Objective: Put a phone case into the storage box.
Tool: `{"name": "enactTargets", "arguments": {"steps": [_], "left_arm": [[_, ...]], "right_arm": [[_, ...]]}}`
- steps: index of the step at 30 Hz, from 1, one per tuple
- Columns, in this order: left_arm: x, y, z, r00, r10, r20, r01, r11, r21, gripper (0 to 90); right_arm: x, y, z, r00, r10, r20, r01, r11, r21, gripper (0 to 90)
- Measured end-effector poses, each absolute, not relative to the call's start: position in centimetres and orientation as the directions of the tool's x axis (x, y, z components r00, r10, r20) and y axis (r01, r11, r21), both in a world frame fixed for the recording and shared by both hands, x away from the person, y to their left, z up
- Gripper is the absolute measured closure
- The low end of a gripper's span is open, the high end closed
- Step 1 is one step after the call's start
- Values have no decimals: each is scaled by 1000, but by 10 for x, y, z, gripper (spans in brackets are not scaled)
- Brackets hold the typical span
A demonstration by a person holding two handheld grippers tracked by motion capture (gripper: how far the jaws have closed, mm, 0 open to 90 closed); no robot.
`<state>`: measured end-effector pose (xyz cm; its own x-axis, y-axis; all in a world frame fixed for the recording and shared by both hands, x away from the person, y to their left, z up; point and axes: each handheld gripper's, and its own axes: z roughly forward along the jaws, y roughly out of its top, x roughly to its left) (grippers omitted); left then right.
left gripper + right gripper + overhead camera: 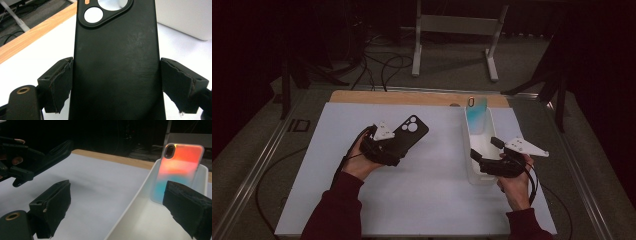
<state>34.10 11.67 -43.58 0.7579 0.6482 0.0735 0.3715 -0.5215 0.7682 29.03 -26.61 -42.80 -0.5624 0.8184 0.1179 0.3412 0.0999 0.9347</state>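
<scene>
White table (pixel 422 200) | left gripper (pixel 384 145) fingers clamp black phone case (pixel 409 132) (lens end far-right) | right gripper (pixel 484 157) fingers apart

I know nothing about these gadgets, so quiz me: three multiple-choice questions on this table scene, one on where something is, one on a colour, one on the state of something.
1. Where is the iridescent phone case?
A. Flat on the white mat
B. Leaning on end inside the white bin
C. On the floor

2. What colour is the phone case in the left gripper?
A. Black
B. Red
C. White

3. How does the right gripper stand?
A. Clamped on the bin wall
C. Holding a case
B. Open, jaws either side of the bin's near wall

Answers: 1 B, since it stands against the bin's far end. 2 A, being black with round camera cutouts in the left gripper view. 3 B, as the right gripper view shows both jaws well apart with nothing pressed between them.
</scene>
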Motion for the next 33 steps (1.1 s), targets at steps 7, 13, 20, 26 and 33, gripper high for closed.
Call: {"name": "enactTargets", "arguments": {"steps": [7,13,20,26,33], "left_arm": [[342,107,-430,771,632,76,351,-522,777,155],[342,102,-427,779,623,77,338,-520,784,155],[343,93,-424,790,607,89,316,-527,789,155],[342,86,-422,801,591,96,292,-525,799,155],[339,82,-416,809,577,114,263,-527,808,155]], "right_arm": [[292,-263,-424,-569,814,114,343,109,933,76],[294,-262,-422,-567,816,114,347,110,932,76],[297,-261,-420,-561,818,124,358,106,928,81],[300,-259,-418,-565,815,126,364,109,925,81],[302,-251,-414,-580,805,124,363,119,924,81]]}}
